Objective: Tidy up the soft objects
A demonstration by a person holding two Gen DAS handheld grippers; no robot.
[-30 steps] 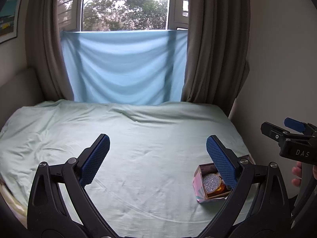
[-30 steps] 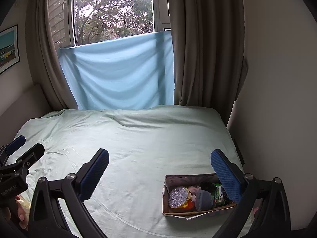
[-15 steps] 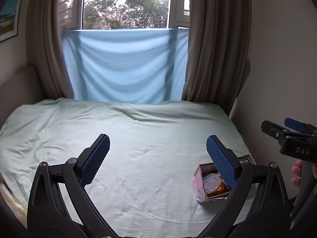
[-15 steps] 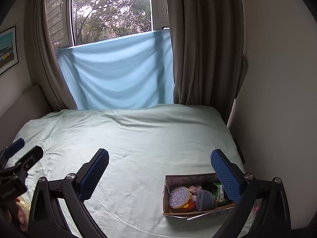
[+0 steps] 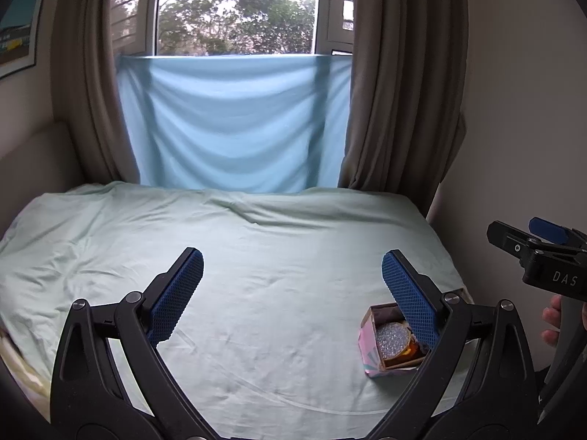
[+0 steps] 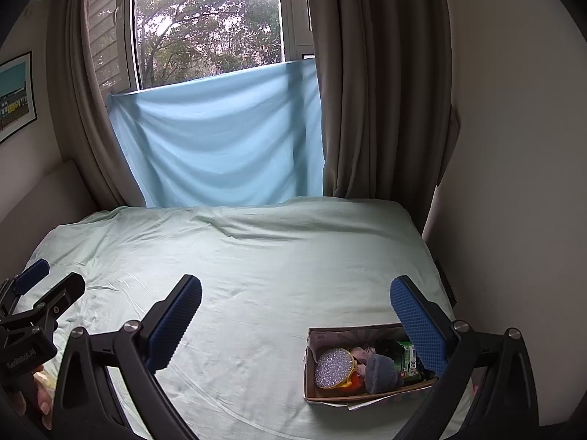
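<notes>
My left gripper [image 5: 291, 286] and right gripper [image 6: 295, 311] hang spread, gripping nothing, over the pale-green bed [image 6: 256, 256]; the box [image 6: 361, 365] of soft things sits at four o'clock — curtained window [image 6: 209, 29] at twelve.

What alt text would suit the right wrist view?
An open hand-held gripper hovers over a pale green bed, where a cardboard box holds soft items, including a grey knitted piece. Beyond: a blue cloth across a curtained window.
</notes>
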